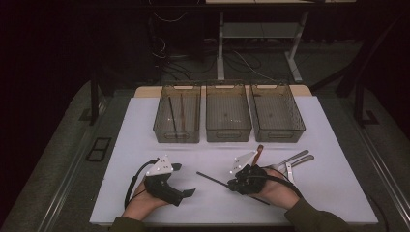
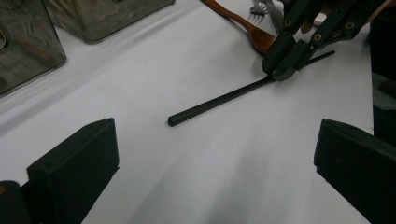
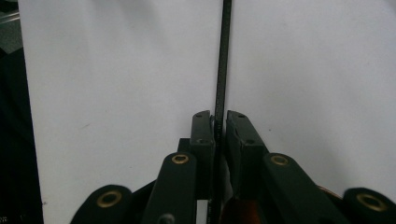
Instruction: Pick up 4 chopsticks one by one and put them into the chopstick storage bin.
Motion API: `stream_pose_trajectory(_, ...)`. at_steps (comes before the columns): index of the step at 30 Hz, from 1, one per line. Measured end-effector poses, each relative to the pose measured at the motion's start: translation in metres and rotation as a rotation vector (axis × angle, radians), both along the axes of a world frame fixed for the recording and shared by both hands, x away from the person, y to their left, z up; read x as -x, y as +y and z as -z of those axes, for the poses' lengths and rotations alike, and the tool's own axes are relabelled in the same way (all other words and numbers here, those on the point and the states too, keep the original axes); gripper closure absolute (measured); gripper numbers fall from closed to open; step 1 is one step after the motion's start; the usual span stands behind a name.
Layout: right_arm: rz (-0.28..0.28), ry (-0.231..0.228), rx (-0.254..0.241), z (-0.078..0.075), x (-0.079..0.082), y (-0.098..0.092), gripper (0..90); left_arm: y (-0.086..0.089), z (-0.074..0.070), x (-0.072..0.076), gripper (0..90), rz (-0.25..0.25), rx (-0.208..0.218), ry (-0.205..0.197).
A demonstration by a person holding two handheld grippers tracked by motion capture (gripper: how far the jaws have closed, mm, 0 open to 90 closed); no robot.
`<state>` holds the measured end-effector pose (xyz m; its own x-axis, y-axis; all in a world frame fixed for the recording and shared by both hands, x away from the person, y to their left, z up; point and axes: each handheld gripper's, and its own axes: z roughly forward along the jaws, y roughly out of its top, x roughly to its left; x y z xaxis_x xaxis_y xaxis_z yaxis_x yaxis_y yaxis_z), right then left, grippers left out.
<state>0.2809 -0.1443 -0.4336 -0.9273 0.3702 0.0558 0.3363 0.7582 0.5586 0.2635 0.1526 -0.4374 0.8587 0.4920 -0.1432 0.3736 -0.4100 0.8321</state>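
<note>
Pinching the chopstick (image 3: 221, 70) mid-shaft with the right gripper (image 3: 220, 122) — balancing it for lifting off the tabletop (image 1: 121, 159); left gripper (image 2: 210, 158) waiting open.

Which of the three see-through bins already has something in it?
The left bin: two thin sticks lie inside. The middle bin and right bin look empty.

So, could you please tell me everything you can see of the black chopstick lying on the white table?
The black chopstick is a thin, straight, matte stick with a squared end. It lies flat on the white table, in front of the three bins, slanting across the near middle. The right tongs are shut on it partway along; its free end points towards the left tongs, which stand open and apart from it.
</note>
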Motion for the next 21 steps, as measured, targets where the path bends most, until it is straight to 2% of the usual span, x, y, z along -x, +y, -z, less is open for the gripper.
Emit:
stream_pose_trajectory(10,-0.004,-0.009,0.01,0.0016,0.0017,0.0018,83.8,-0.0003,0.0003,0.0,0.0,0.0,-0.002,0.002)
stream_pose_trajectory(21,0.023,0.002,0.012,0.0014,0.0023,0.0024,85.4,-0.0004,0.0004,0.0,0.0,0.003,-0.006,0.003)
